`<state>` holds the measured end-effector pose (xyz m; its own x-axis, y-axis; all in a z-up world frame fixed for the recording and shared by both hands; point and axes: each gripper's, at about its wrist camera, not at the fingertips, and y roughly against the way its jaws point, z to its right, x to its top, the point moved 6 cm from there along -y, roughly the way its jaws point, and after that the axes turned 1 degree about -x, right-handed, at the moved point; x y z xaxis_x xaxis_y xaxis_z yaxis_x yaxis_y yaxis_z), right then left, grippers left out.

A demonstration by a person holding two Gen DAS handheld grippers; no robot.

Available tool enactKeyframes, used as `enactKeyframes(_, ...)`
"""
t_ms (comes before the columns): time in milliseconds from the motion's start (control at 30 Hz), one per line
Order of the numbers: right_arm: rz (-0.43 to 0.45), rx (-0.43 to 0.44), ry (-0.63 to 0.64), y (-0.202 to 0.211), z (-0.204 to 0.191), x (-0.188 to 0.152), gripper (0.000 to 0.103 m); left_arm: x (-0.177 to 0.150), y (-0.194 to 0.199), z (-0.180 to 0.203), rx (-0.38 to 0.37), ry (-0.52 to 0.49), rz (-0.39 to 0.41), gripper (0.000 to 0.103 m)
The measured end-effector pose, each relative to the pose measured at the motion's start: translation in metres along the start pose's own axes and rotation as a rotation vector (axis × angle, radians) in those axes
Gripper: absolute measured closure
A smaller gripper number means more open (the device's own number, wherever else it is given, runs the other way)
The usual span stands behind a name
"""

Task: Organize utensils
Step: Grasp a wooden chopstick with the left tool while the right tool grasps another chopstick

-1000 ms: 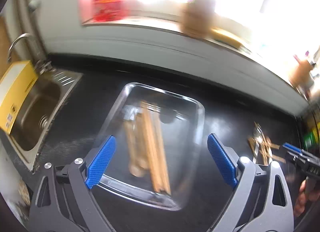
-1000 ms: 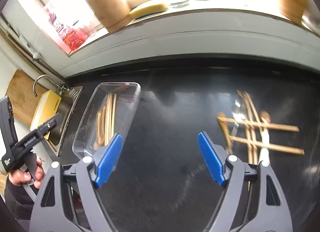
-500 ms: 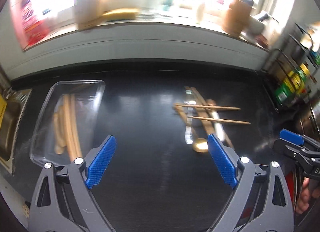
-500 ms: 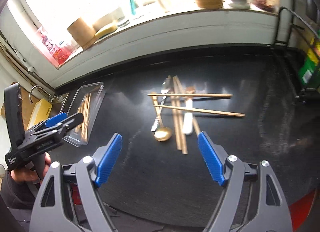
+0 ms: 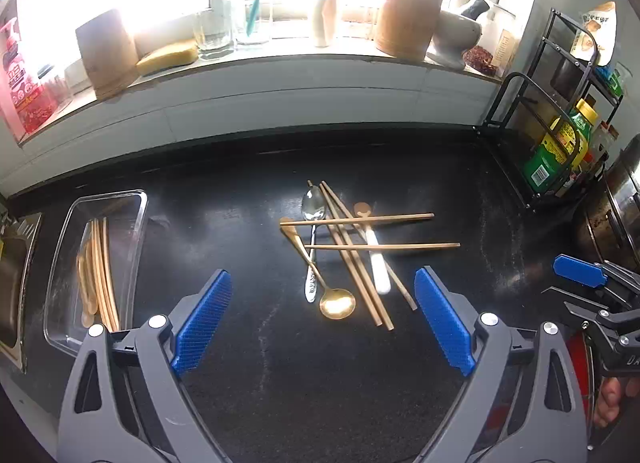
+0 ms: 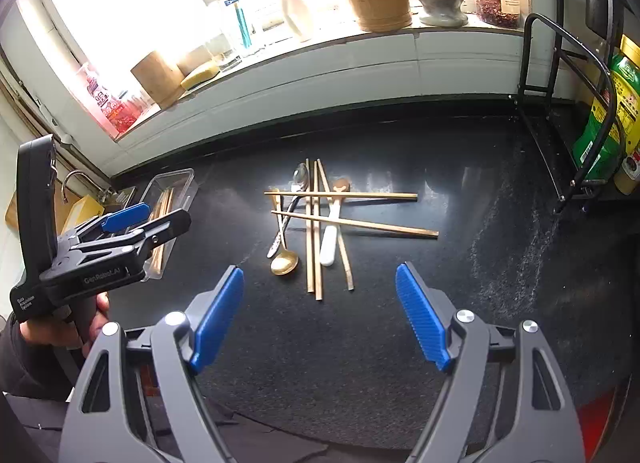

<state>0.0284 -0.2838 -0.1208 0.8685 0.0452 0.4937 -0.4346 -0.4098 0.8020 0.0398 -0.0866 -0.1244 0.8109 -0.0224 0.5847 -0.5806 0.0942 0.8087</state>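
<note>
A heap of utensils lies on the black counter (image 5: 248, 367) in front of both grippers. It holds a gold spoon (image 5: 337, 303), a silver spoon (image 5: 313, 205), a white-handled spoon (image 5: 378, 267) and several crossed wooden chopsticks (image 5: 400, 246). The same heap shows in the right wrist view, with the gold spoon (image 6: 284, 263) nearest. A clear tray (image 5: 108, 194) at the far left holds wooden chopsticks (image 5: 102, 275). My left gripper (image 5: 322, 277) hovers open and empty just short of the heap. My right gripper (image 6: 320, 271) is also open and empty, beside it on the right.
A sink (image 5: 12, 283) lies left of the tray. A black wire rack (image 5: 560, 151) with bottles and a metal pot (image 5: 616, 215) stand at the right. Jars, bottles and a wooden holder line the windowsill (image 5: 280, 59).
Both grippers have swung right, away from the clear tray. The heap of utensils now lies straight ahead of each. Both stayed open and empty.
</note>
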Motion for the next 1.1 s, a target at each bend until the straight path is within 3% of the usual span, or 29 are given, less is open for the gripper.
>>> enactKeyframes(367, -0.072, 0.063, 0.065, -0.042, 0.009, 0.017, 0.027, 0.029, -0.037, 0.009, -0.031, -0.094, -0.022, 0.013)
enactKeyframes(500, -0.107, 0.092, 0.118, -0.07, 0.013, 0.021, 0.028, 0.049, -0.065, 0.022, -0.133, -0.262, -0.026, 0.013)
enactKeyframes(600, -0.132, 0.098, 0.154, -0.095, 0.021, 0.024, 0.029, 0.061, -0.095, 0.039, -0.209, -0.488, -0.013, 0.013)
enactKeyframes(733, -0.161, 0.086, 0.201, -0.124, 0.032, 0.026, 0.036, 0.066, -0.14, 0.058, -0.298, -0.7, -0.053, 0.013)
enactKeyframes(900, -0.194, 0.055, 0.359, -0.157, 0.038, 0.026, 0.038, 0.062, -0.192, 0.081, -0.453, -0.896, -0.138, 0.013)
enactKeyframes(1100, -0.255, 0.06, 0.541, -0.189, 0.038, 0.021, 0.041, 0.049, -0.23, 0.1, -0.558, -1.062, -0.197, 0.018)
